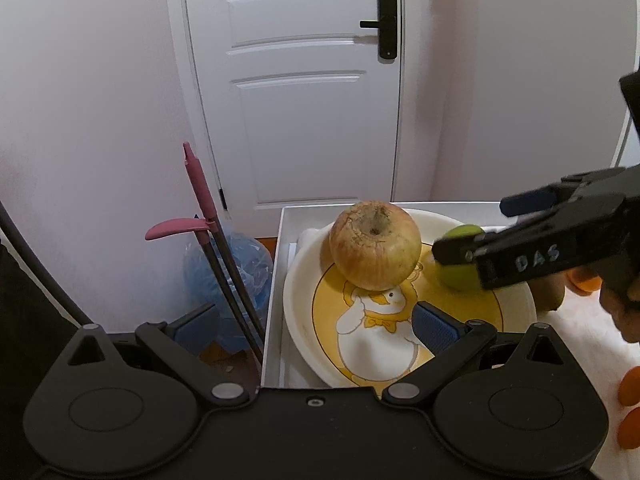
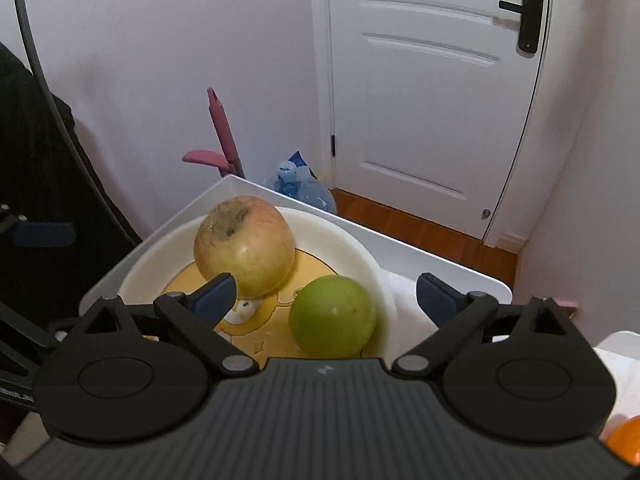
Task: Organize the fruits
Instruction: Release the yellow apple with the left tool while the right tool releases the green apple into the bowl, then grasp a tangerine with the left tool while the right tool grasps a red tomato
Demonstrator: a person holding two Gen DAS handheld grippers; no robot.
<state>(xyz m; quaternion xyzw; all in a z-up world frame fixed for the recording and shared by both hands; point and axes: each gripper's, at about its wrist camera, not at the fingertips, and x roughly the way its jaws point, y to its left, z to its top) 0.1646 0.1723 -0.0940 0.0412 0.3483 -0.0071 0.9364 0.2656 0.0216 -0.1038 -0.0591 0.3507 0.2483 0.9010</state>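
A blotchy yellow-red apple (image 2: 244, 246) and smooth green fruit (image 2: 333, 316) sit in the duck-printed bowl (image 2: 352, 240). Both claws, left claw (image 1: 316, 324) and right claw (image 2: 326, 296) marked "DAS", stand released.

**A room in a home**

You are working in a lived-in household room. At the far side stands a white panelled door (image 1: 296, 92) with a black lever lock (image 1: 386, 24), set in pale walls over wooden flooring (image 2: 420, 232). A pink-handled broom and dustpan (image 1: 200, 200) lean beside a blue water jug (image 2: 300, 190).
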